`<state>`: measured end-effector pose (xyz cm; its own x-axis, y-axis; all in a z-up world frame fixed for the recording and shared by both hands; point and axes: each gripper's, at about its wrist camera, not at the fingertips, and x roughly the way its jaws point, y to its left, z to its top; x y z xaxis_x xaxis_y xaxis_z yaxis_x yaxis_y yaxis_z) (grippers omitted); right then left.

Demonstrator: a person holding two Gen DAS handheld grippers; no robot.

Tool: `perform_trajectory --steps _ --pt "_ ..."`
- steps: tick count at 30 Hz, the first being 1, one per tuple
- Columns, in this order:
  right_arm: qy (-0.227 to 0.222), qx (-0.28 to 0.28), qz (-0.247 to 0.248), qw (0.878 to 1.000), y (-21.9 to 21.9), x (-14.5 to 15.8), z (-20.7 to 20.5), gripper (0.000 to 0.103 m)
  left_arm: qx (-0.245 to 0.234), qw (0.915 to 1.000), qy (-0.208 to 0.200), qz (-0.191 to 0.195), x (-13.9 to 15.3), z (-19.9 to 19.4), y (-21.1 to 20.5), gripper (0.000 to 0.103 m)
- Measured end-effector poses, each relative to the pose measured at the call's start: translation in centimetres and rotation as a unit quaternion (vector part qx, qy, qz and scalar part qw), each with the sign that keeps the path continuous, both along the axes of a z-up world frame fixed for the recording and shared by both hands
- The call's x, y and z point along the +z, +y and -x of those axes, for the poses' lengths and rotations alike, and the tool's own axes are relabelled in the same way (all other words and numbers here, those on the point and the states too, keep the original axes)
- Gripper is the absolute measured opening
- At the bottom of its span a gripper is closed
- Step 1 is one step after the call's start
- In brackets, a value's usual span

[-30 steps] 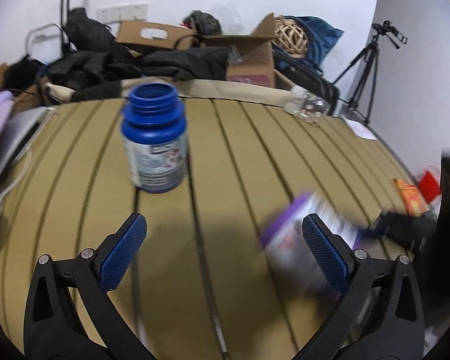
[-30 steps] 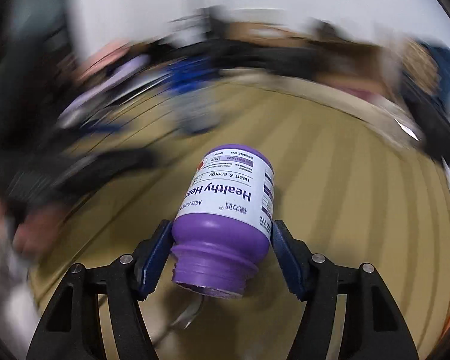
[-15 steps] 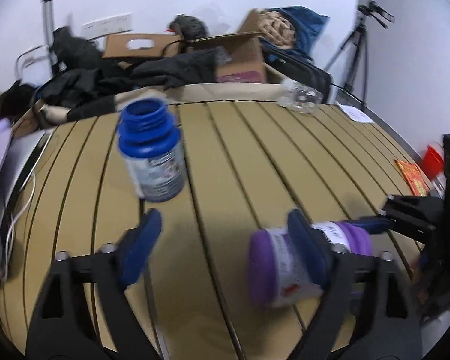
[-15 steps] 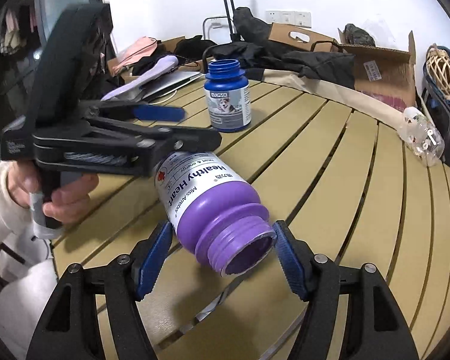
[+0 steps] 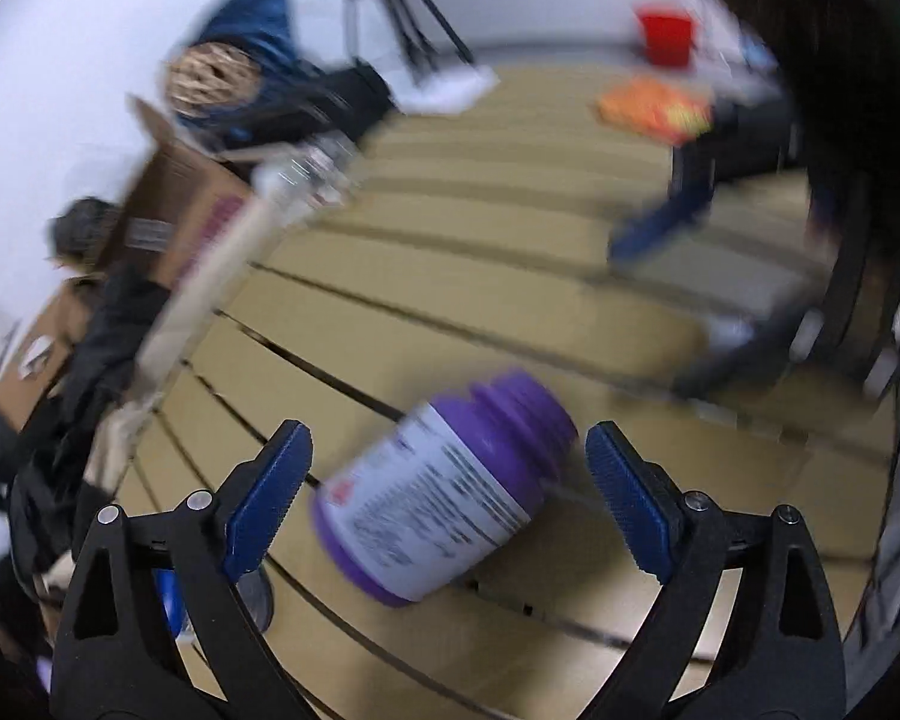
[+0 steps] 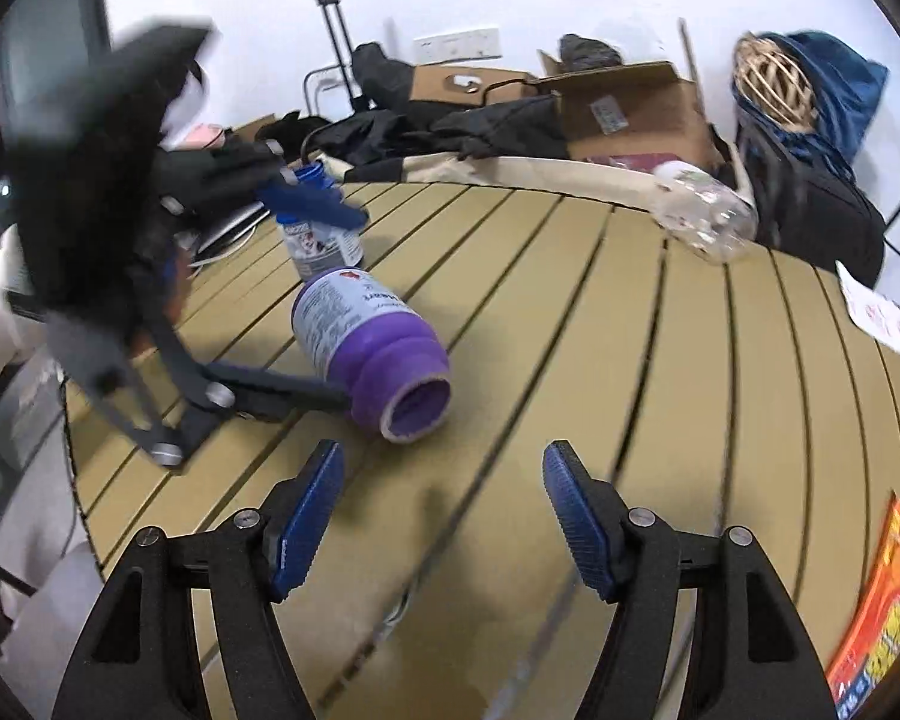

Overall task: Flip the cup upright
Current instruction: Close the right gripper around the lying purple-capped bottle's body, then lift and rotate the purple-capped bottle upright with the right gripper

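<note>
a: slatted tan bench [image 6: 630, 312] with dark gaps between the boards, white wall behind, and a heap of dark clothes and cardboard boxes [image 6: 618, 102] along the far edge. where's the cup?

b: it's really a purple bottle [image 6: 369, 348], no cap, lying on its side on the bench. in the right wrist view its open mouth faces the camera, base pointing away toward a blue bottle [image 6: 318, 228] that stands upright just behind it.

a: is anything holding it?

b: no. the right tongs [image 6: 444, 516] are spread wide with nothing between the pads, near the mouth of the bottle but not touching. the left tongs [image 5: 450, 504] are also apart, and the purple bottle [image 5: 444, 492] lies in the gap between their pads. that view is smeared with blur, so i can't tell if either pad touches it.

a: so which step is this?

b: my read is that the left tongs are lining up for a grasp on the body; the flip itself isn't done.

a: what does the next move need?

b: i'd say close across the labelled middle, not the rounded shoulder, then lift enough to swing the base down and set it flat on a board, not over a gap.

a: anything else about?

b: a clear plastic bottle [image 6: 702, 216] lying at the far edge, an orange packet [image 6: 876, 606] at the right, and a blue bag with a wicker ball [image 6: 777, 84].
</note>
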<state>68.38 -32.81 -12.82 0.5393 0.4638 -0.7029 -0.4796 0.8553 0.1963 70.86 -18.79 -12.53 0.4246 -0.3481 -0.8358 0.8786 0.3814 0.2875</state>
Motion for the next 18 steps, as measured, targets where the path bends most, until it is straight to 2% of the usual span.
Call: perform_trajectory --steps 1,2,3,4,5,7,13,15,16,18 --pt "0.001 -0.003 -0.001 1.0 -0.3 0.1 -0.1 0.074 -0.007 0.9998 0.005 -0.018 -0.7 -0.1 -0.3 0.09" --pt "0.001 -0.006 -0.003 1.0 -0.6 0.1 -0.2 0.074 -0.013 0.9993 -0.006 -0.035 -1.5 -0.3 -0.6 0.085" --pt "0.001 -0.009 -0.006 1.0 -1.0 0.1 -0.2 0.074 -0.021 0.9983 -0.016 -0.052 -2.1 -0.4 -1.0 0.084" --pt "0.002 -0.014 -0.011 1.0 -1.3 0.1 -0.4 0.074 -0.021 0.9979 -0.022 -0.057 -2.4 -0.8 -1.3 0.079" --pt "0.004 -0.018 -0.014 1.0 -1.5 0.1 -0.6 0.074 -0.018 0.9984 -0.017 -0.051 -2.3 -1.1 -1.5 0.071" --pt "0.008 -0.026 -0.019 0.999 -1.7 -0.1 -1.0 0.074 -0.006 0.9994 0.013 -0.031 -1.7 -1.9 -1.5 0.064" --pt "0.013 -0.054 -0.057 0.997 -2.7 0.3 -2.5 0.074 0.016 0.9994 0.023 0.022 -1.1 -1.8 -1.1 0.062" --pt "0.009 -0.067 -0.106 0.992 -3.5 1.2 -3.3 0.075 0.012 0.9988 0.004 0.048 -0.1 -1.5 -1.2 0.062" --pt "0.011 -0.073 -0.134 0.988 -3.9 1.5 -3.6 0.079 0.015 0.998 -0.008 0.061 0.5 -1.6 -1.3 0.062" --pt "0.029 -0.078 -0.203 0.976 -4.7 1.8 -4.9 0.079 0.022 0.9959 -0.016 0.087 1.8 -2.4 -1.7 0.062"
